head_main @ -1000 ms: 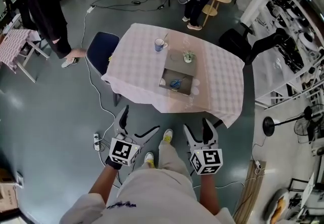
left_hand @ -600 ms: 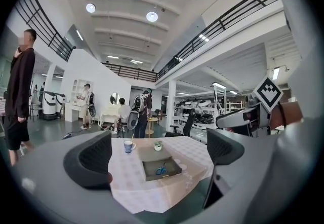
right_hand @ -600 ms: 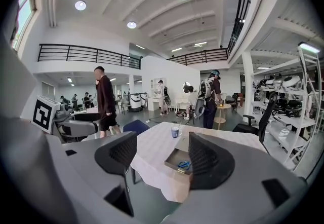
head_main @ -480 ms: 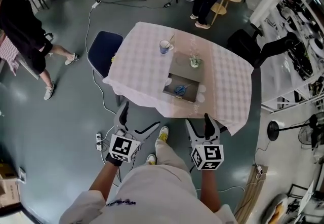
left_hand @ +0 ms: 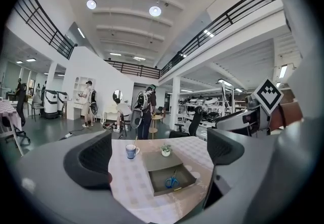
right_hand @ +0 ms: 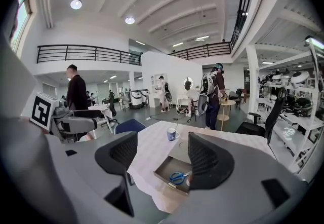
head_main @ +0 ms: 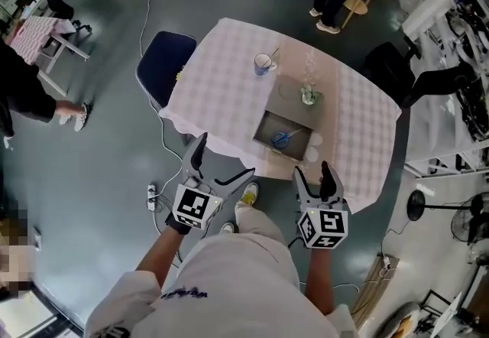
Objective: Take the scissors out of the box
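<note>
Blue-handled scissors (head_main: 283, 138) lie inside a shallow grey open box (head_main: 269, 124) near the front edge of a table with a pale checked cloth (head_main: 221, 92). My left gripper (head_main: 227, 154) is open and empty, short of the table's front left. Off the front edge, my right gripper (head_main: 313, 170) is also open and empty. In the left gripper view the scissors (left_hand: 171, 182) lie in the box (left_hand: 161, 190), well ahead of the left gripper (left_hand: 161, 154). The right gripper view shows the scissors (right_hand: 178, 177) in the box (right_hand: 163, 171), beyond the right gripper (right_hand: 159, 154).
A blue-and-white cup (head_main: 264, 63) and a small potted plant (head_main: 308, 95) stand on the table behind the box. A dark blue chair (head_main: 162, 61) is at the table's left. A power strip (head_main: 151, 197) and cables lie on the floor. Shelving (head_main: 458, 15) stands to the right; people stand farther off.
Both grippers and the person's view have come closer to the table; the box and scissors sit nearer and larger. The person in black at the left has walked away.
</note>
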Demonstrator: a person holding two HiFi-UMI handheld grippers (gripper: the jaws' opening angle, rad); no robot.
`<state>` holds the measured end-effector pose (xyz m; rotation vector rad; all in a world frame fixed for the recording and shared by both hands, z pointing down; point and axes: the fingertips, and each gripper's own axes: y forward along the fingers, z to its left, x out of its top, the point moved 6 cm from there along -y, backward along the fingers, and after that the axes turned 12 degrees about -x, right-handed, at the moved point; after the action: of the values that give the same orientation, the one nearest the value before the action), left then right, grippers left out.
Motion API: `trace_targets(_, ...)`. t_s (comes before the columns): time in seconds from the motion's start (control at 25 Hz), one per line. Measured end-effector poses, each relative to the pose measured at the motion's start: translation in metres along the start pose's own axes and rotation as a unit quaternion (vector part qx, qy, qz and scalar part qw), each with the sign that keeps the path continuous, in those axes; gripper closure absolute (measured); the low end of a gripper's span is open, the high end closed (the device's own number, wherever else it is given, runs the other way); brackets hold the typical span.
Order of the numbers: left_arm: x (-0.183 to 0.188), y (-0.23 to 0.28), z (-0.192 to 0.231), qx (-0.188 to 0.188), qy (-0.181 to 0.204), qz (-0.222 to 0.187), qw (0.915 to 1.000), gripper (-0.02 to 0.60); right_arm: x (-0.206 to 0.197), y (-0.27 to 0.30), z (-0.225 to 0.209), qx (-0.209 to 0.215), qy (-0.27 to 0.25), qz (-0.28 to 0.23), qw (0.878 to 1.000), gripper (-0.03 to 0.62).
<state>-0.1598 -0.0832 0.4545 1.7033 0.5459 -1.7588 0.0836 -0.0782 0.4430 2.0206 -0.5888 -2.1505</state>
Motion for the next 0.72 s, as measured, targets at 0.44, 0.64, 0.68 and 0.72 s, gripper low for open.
trace_targets(0.44, 0.005, 0.069, 0.039, 0.017, 0.006, 0.042, 0.9990, 0.000, 0.002, 0.077, -0.029, 0.018, 0.036, 0.020, 0.999, 0.290)
trace_targets(0.64, 0.009, 0.093, 0.053, 0.018, 0.012, 0.043, 0.9988, 0.000, -0.017, 0.109, -0.039, 0.021, 0.042, 0.056, 0.997, 0.303)
trace_targets(0.68, 0.006, 0.096, 0.057, 0.021, 0.009, 0.044, 0.9988, 0.000, -0.022, 0.116, -0.040, 0.020, 0.038, 0.065, 0.997, 0.303)
trace_targets(0.72, 0.002, 0.098, 0.061, 0.022, 0.006, 0.046, 0.9987, 0.000, -0.027, 0.122, -0.041, 0.018, 0.036, 0.075, 0.996, 0.303)
